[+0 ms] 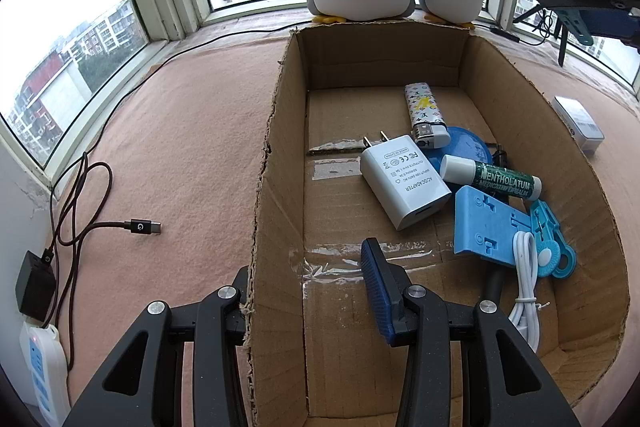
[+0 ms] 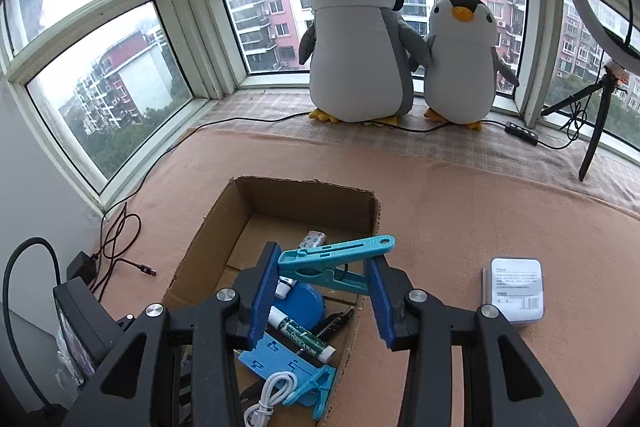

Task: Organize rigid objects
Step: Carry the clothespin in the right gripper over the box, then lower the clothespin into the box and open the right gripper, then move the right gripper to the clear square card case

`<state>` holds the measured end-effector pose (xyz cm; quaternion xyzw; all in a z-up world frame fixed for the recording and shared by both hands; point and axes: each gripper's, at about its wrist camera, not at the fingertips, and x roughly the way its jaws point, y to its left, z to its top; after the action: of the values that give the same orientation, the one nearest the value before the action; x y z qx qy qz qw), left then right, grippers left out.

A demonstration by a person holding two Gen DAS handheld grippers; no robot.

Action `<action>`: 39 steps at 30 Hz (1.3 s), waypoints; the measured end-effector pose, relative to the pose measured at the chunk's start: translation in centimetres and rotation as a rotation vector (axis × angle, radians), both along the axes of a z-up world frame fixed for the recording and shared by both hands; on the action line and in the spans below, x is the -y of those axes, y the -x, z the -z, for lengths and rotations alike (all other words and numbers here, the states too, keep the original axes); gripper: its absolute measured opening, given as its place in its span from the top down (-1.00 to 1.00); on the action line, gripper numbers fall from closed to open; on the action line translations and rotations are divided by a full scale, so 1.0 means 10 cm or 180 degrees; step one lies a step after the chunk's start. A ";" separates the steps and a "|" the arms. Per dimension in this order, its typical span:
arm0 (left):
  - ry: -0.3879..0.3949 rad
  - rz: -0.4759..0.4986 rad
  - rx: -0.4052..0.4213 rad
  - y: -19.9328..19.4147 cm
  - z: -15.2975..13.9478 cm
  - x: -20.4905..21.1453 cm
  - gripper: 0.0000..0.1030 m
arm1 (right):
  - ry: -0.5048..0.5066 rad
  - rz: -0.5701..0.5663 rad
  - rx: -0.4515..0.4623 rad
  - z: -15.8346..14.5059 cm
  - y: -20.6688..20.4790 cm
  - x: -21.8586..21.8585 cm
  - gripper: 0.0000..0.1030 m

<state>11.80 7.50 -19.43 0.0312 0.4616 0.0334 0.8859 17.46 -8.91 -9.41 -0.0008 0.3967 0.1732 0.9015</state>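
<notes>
Above the box (image 2: 304, 211), my right tool (image 2: 324, 275) is clamped on a teal clip (image 2: 336, 259) by its ends, my left tool (image 1: 308, 291) pinches the box wall at 9 o'clock, and a loose hold could spill it onto the mat (image 2: 460, 195).

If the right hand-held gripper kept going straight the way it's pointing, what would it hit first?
Probably the cardboard box: the right hand-held gripper, clamped on a teal clothespin, points down over its right wall, near the blue round lid. Depth is unclear.
</notes>
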 end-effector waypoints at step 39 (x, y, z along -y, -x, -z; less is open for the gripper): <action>0.0008 -0.0009 0.0003 0.01 0.00 0.01 0.13 | 0.0015 0.0313 -0.0111 0.17 -0.06 0.45 -0.45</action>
<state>11.68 7.35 -19.47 0.0295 0.4613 0.0341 0.8861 18.07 -13.44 -11.15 0.0195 0.4123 0.1276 0.9018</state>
